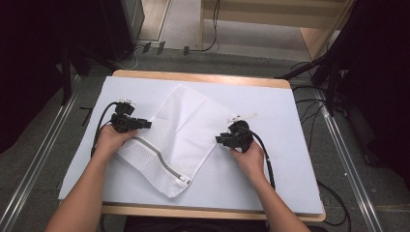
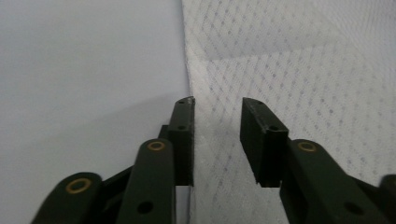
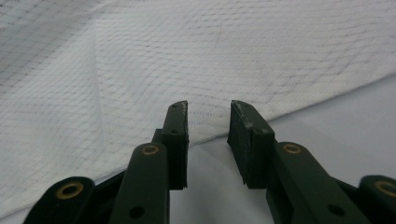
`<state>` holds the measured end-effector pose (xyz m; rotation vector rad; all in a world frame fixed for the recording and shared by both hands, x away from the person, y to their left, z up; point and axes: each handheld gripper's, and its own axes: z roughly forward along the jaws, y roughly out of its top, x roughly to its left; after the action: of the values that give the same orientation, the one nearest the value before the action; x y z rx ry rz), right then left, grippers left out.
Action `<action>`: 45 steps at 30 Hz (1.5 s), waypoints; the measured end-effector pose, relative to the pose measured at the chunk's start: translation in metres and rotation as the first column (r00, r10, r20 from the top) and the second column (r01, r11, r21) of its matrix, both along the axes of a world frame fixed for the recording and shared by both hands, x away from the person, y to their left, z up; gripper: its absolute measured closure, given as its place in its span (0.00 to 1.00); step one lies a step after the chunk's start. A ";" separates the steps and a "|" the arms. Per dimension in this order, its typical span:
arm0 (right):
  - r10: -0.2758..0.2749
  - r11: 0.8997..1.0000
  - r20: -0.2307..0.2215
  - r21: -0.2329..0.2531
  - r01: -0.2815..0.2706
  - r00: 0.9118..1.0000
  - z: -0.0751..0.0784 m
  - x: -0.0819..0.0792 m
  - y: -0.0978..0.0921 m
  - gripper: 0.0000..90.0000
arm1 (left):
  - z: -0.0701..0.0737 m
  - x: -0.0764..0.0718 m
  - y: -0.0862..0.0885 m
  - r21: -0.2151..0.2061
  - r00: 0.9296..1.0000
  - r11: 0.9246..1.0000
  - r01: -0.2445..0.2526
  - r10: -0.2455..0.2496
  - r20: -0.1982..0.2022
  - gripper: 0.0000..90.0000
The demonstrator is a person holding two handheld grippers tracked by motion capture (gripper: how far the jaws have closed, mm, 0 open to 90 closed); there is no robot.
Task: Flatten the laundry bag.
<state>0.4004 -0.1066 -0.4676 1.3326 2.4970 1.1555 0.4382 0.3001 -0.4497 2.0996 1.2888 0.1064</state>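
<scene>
Left gripper (image 2: pixel 217 105): jaws spread, over edge of white mesh zippered laundry bag (image 1: pixel 179 137).
Right gripper (image 3: pixel 208 109): jaws spread, straddling opposite bag edge.

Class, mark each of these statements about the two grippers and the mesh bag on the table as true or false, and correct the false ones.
1. The left gripper is open, its jaws at the edge of the white mesh bag. True.
2. The right gripper is shut on the bag. False: its jaws stand apart, with the bag's edge just ahead of them.
3. The bag's zipper runs along the side nearest the person. True.
4. The bag hangs in the air between the grippers. False: it lies flat on the white table cover.
5. A red cup stands on the bag. False: nothing stands on it.
</scene>
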 end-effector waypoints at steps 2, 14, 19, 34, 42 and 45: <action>0.001 1.000 0.006 -0.005 -0.001 1.000 -0.002 0.000 0.002 0.75 | 0.000 0.000 0.000 -0.011 1.000 1.000 -0.001 0.001 -0.024 0.89; -0.008 1.000 0.087 -0.020 0.009 0.996 -0.006 -0.006 0.012 0.66 | -0.001 0.001 0.000 -0.029 0.998 0.999 -0.013 0.011 -0.060 0.98; -0.023 0.998 0.146 -0.053 0.031 0.989 -0.009 -0.010 0.018 0.72 | -0.001 0.001 0.000 -0.031 0.998 0.999 -0.012 0.010 -0.062 0.98; -0.040 0.999 0.101 -0.033 0.043 0.994 -0.007 -0.004 0.013 1.00 | 0.001 0.000 0.002 -0.034 0.998 0.999 -0.005 0.003 -0.070 0.99; -0.064 0.998 0.081 -0.022 0.066 0.995 0.001 0.009 -0.002 1.00 | 0.005 -0.005 0.001 -0.063 0.999 0.998 0.004 -0.007 -0.051 0.99; -0.066 0.997 0.085 -0.022 0.069 0.994 0.004 0.015 -0.007 1.00 | 0.006 -0.009 -0.002 -0.085 0.999 0.996 0.005 -0.009 -0.045 0.99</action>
<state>0.4151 -0.1139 -0.4639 1.3220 2.3807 1.1381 0.4288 0.2976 -0.4432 2.0445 1.2902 0.0004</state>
